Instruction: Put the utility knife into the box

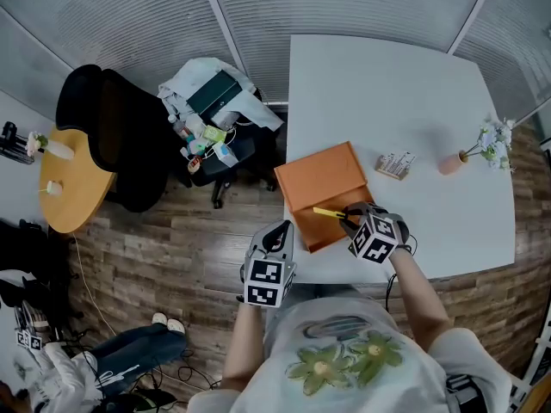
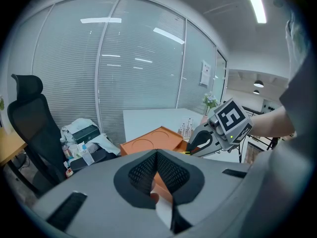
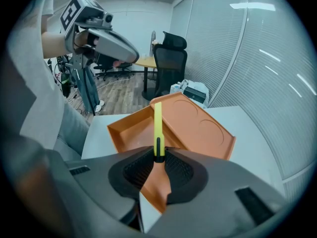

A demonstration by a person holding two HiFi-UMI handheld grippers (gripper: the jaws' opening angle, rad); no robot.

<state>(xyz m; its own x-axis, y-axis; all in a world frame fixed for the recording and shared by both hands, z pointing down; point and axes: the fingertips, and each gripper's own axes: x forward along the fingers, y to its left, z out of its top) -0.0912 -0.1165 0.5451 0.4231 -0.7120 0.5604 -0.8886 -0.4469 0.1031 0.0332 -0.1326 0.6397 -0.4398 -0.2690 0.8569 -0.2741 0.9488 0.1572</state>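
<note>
White worktop (image 1: 387,93), shallow open orange box (image 1: 323,188) at its near-left corner. Your right gripper (image 1: 347,217) pinches the slim yellow plastic utility knife (image 3: 157,123) by its dark tail, right over the box. It looks light, stiff and slick, so grip firmly. Left gripper (image 1: 277,233) is closed and empty.

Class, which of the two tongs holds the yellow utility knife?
The right tongs, shut on the utility knife over the orange box; the left tongs hold nothing.

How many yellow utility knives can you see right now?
1: the yellow utility knife, clamped in the right gripper over the open orange box. Part of the box floor is hidden.
</note>
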